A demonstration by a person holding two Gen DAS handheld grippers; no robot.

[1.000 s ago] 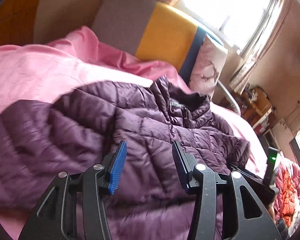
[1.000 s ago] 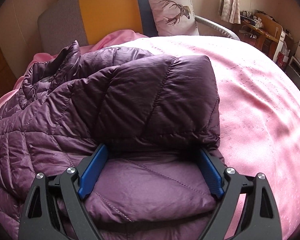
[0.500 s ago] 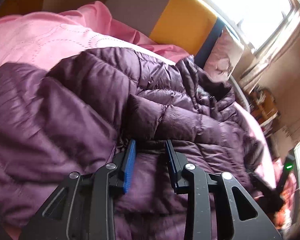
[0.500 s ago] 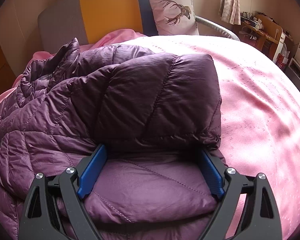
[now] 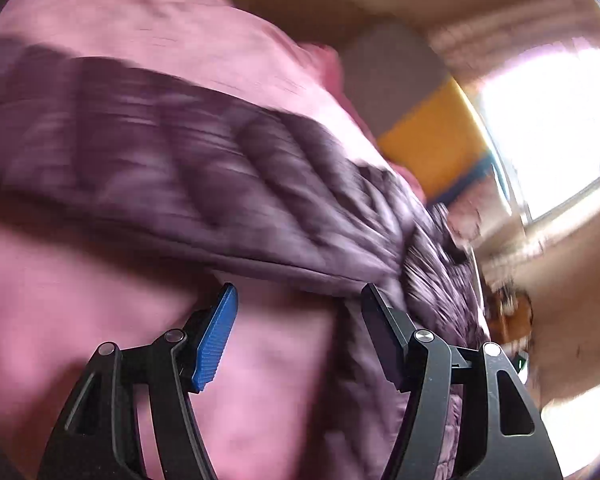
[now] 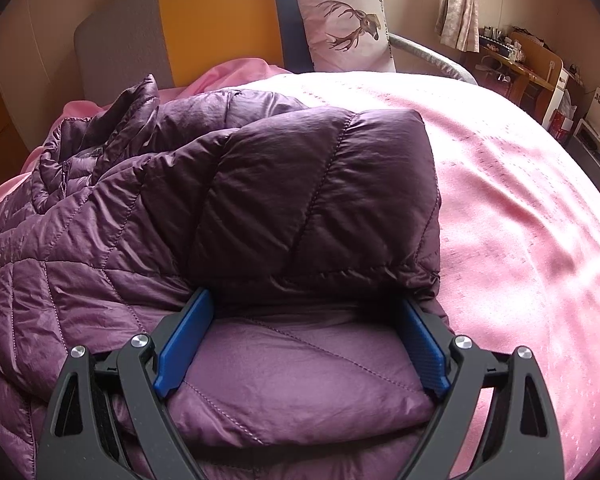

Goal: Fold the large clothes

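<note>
A purple quilted puffer jacket [image 6: 228, 208] lies on a pink bedspread [image 6: 520, 208], with one part folded over on top. My right gripper [image 6: 304, 300] is open, its blue pads spread wide on either side of a jacket fold that lies between them, low over the jacket. In the blurred left wrist view the jacket [image 5: 204, 184] stretches across the frame. My left gripper [image 5: 298, 298] is open and empty, just below the jacket's edge, over the pink bedspread [image 5: 80, 288].
A grey, yellow and blue headboard [image 6: 220, 20] and a deer-print pillow [image 6: 344, 20] stand at the bed's far end. A wooden desk with clutter [image 6: 528, 64] is at the right. A bright window [image 5: 552, 120] shows in the left wrist view.
My left gripper has swung away from over the jacket's middle to its edge and opened wider; the view is blurred by motion. My right gripper has stayed still and open.
</note>
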